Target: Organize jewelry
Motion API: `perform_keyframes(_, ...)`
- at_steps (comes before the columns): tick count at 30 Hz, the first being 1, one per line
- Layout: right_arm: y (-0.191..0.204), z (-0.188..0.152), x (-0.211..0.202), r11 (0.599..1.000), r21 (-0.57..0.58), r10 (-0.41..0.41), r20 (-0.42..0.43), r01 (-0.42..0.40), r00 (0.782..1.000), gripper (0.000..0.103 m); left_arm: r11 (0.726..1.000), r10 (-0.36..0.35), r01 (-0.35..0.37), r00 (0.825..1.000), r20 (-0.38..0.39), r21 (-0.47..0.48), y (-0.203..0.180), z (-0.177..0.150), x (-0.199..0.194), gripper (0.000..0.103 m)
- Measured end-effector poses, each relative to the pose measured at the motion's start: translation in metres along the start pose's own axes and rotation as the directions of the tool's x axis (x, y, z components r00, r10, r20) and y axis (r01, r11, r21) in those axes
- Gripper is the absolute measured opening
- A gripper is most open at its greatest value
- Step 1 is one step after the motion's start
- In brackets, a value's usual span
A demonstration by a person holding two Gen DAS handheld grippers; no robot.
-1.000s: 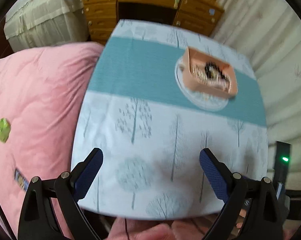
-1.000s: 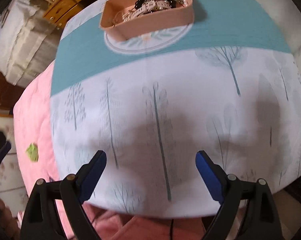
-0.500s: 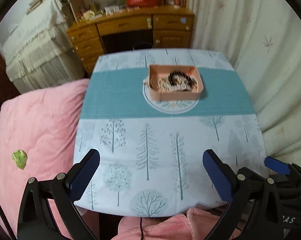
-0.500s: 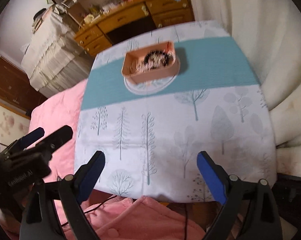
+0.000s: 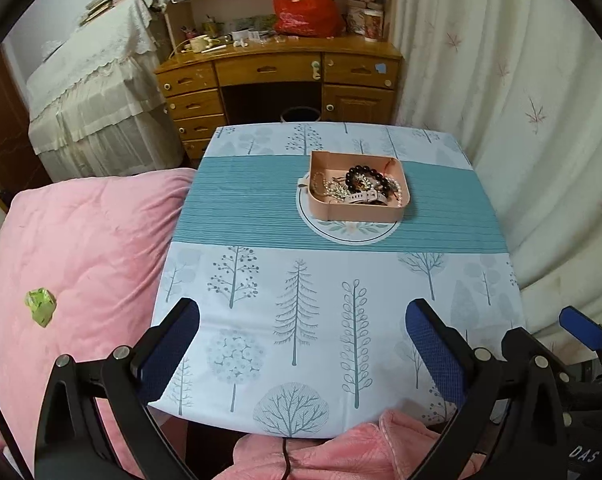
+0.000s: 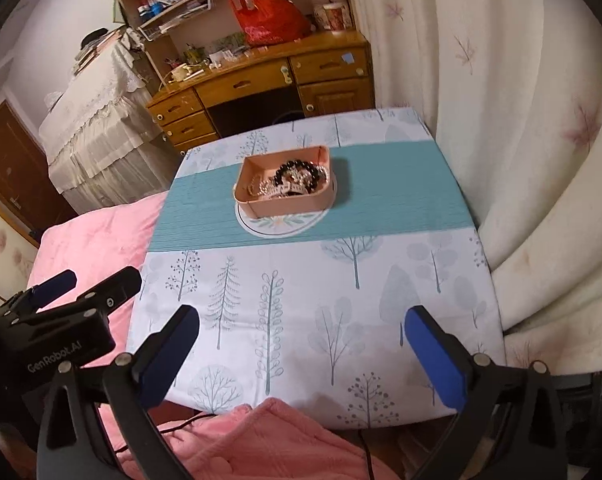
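On the desk (image 5: 309,320), covered with a tree-print cloth crossed by a teal band, stands one pink tray (image 5: 359,210) upon a round white mat (image 5: 351,232). Tray sits on the teal band, toward the far side of the desk, well apart from both tools.

Contents: jewelry (image 5: 361,188) lies heaped inside the tray. A dark bead bracelet (image 5: 365,174), pale chains and a whitish strap can be told apart; they overlap one another. No piece is seen on the cloth outside the tray.

Left tongs (image 5: 301,356): fingers spread wide, holding nothing, above the near edge of the desk. Right tongs (image 6: 301,360): likewise spread wide and empty, also over the near edge; the tray (image 6: 287,200) shows ahead of them.

Assessment: all pieces appear gathered in the tray, so collection looks complete. Whether sorting within the tray is wanted cannot be settled from these views; if so, that work is not yet done, the pile being tangled.

Beside the desk on the left lies a pink quilt (image 5: 81,260).
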State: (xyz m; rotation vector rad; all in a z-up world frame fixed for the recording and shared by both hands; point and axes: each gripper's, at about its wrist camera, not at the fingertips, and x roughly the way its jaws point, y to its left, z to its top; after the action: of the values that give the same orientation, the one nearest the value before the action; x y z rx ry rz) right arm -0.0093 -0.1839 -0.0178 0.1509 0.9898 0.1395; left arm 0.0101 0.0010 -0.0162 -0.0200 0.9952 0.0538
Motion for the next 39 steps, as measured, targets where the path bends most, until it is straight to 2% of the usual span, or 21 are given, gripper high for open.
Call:
perform_keyframes(4, 0.013, 0.001, -0.005, 0.998, -0.059, 0.011, 0.030, -0.009, 0.999, 0.103, 0.999, 0.027, -0.027, 1.000, -0.003, -0.019, 0.005, -0.007, 0.000, 0.102)
perform_keyframes(9, 0.021, 0.001, -0.005, 0.996, -0.084, 0.026, 0.037, -0.022, 0.999, 0.103, 0.999, 0.026, -0.027, 1.000, -0.007, -0.040, 0.013, -0.011, 0.000, 0.102)
perform_keyframes(24, 0.023, -0.003, -0.005, 0.998, -0.060, -0.003, 0.039, 0.006, 0.999, 0.103, 1.000, 0.024, -0.024, 1.000, 0.000, -0.005, 0.015, -0.011, 0.001, 0.102)
perform_keyframes(39, 0.029, -0.006, -0.001, 0.997, -0.074, -0.004, 0.021, 0.006, 1.000, 0.103, 0.999, 0.029, -0.029, 0.999, -0.015, -0.020, 0.024, -0.013, 0.003, 0.102)
